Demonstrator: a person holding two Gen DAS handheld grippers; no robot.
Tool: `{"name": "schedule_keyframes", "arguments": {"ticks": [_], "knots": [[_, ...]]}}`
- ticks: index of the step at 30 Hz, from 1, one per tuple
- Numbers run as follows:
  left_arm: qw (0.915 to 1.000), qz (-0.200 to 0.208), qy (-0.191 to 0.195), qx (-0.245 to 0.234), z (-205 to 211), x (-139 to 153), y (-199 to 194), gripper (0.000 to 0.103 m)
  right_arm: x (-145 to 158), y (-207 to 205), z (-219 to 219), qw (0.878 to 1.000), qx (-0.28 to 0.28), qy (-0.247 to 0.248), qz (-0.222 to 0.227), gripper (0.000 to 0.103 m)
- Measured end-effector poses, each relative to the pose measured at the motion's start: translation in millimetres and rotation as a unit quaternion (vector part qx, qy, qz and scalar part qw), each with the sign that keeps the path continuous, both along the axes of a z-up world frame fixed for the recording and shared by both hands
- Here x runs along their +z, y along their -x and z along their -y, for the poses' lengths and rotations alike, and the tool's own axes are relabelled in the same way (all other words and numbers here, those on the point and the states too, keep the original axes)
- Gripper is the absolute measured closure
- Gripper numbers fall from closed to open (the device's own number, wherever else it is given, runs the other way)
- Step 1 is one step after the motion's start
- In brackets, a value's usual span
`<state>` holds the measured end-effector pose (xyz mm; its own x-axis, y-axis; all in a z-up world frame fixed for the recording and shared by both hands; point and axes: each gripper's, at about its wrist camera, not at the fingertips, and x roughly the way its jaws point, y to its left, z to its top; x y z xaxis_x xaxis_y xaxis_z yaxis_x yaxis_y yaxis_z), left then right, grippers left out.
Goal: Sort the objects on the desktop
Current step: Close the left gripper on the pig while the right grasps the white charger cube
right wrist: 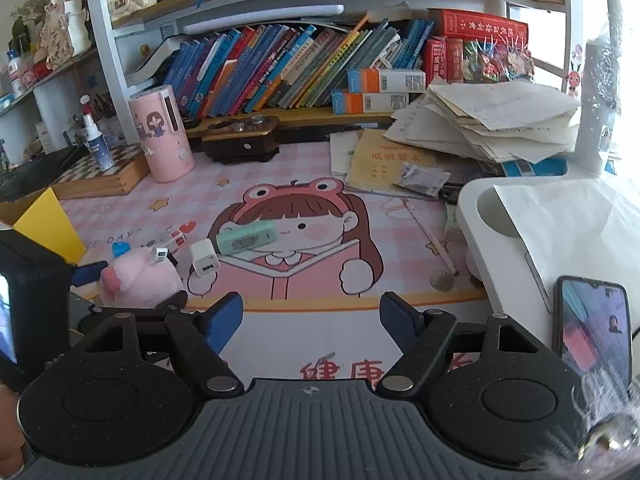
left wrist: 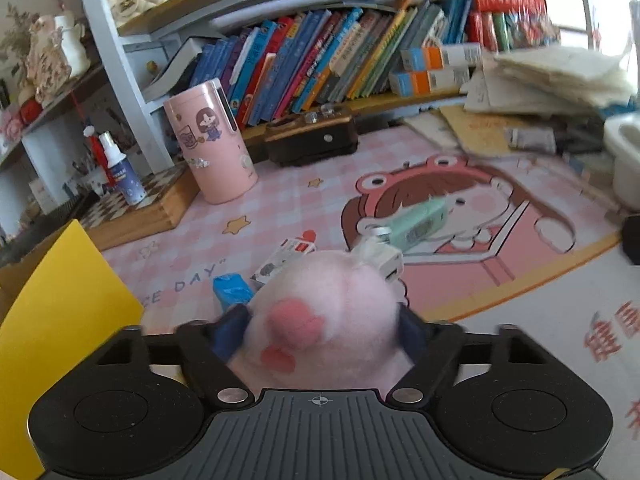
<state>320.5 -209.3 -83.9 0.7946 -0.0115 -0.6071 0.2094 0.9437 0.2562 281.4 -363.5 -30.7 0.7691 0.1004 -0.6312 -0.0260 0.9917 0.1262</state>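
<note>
The left gripper (left wrist: 322, 328) has its blue fingers on either flank of a pink plush toy (left wrist: 324, 320), and the fur bulges past the pads, so I judge the jaws pressed onto it rather than merely standing round it. The right gripper (right wrist: 312, 312) hangs spread over bare mat with nothing between its fingers.

Taking the plush toy as the landmark, on the near left part of the cartoon desk mat (right wrist: 248, 168): the yellow box (left wrist: 60, 300) stands just to its left, the pink cylinder (left wrist: 212, 144) is well behind it toward the bookshelf, the mint-green device (right wrist: 246, 237) lies beyond it to the right, the white charger cube (right wrist: 205, 261) sits just beside it on that same side, and a small blue packet (left wrist: 231, 288) lies just beside it on its far left.

The toy looks light, soft and squashy, with nothing to break; it will deform under the pads, so a grip across the fullest part of the body should hold better than one on its pink tuft. It fills the left gripper's throat, while from the right gripper it lies off to the left, well apart.
</note>
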Motion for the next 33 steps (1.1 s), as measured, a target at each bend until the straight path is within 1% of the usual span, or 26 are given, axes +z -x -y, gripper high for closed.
{"name": "schedule_keyframes", "arguments": {"ticks": [2,5,8,10,11,13,14,15,17,21,26,32,33], "knots": [[0.9999,-0.004,0.015,0.001,-7.6,7.7,5.6,0.037,0.5,-2.6,-0.2,1.000,0.003,-0.004,0.005,0.029],[0.9982,-0.022,0.052,0.021,-25.1,18.3,14.7,0.039,-1.0,-8.7,-2.1,1.000,0.015,-0.015,0.003,0.029],[0.9942,-0.030,0.092,0.048,-47.0,33.9,28.0,0.039,-6.0,-17.5,-8.6,0.999,0.035,-0.018,-0.002,0.029],[0.9905,-0.027,0.118,0.066,-61.3,47.2,36.2,0.039,-11.9,-25.8,-16.2,0.998,0.054,-0.016,-0.006,0.029],[0.9884,-0.025,0.130,0.075,-68.0,53.2,39.5,0.039,-15.7,-30.9,-21.3,0.998,0.066,-0.014,-0.007,0.032],[0.9835,-0.017,0.157,0.088,-80.9,63.8,47.0,0.039,-24.2,-41.3,-33.9,0.996,0.087,-0.006,-0.005,0.044],[0.9813,-0.014,0.168,0.094,-86.1,67.1,50.5,0.039,-29.4,-47.5,-42.1,0.995,0.101,0.001,-0.004,0.053],[0.9793,-0.011,0.176,0.100,-90.4,70.1,55.0,0.039,-34.3,-53.4,-50.5,0.993,0.114,0.009,-0.003,0.058],[0.9778,-0.011,0.180,0.107,-95.2,73.9,62.2,0.039,-44.7,-64.4,-66.6,0.989,0.142,0.025,0.006,0.063],[0.9768,-0.010,0.182,0.113,-101.4,79.2,76.1,0.039,-60.4,-84.9,-90.5,0.983,0.175,0.046,0.018,0.066],[0.9763,-0.003,0.181,0.118,-107.1,84.7,89.0,0.039,-72.9,-110.7,-106.9,0.982,0.178,0.054,0.018,0.067],[0.9759,-0.001,0.182,0.121,-109.1,87.8,97.8,0.039,-81.0,-125.2,-112.7,0.984,0.170,0.056,0.021,0.068],[0.9758,-0.002,0.183,0.119,-108.4,87.6,98.8,0.039,-81.4,-125.2,-112.8,0.983,0.170,0.056,0.023,0.075]]}}
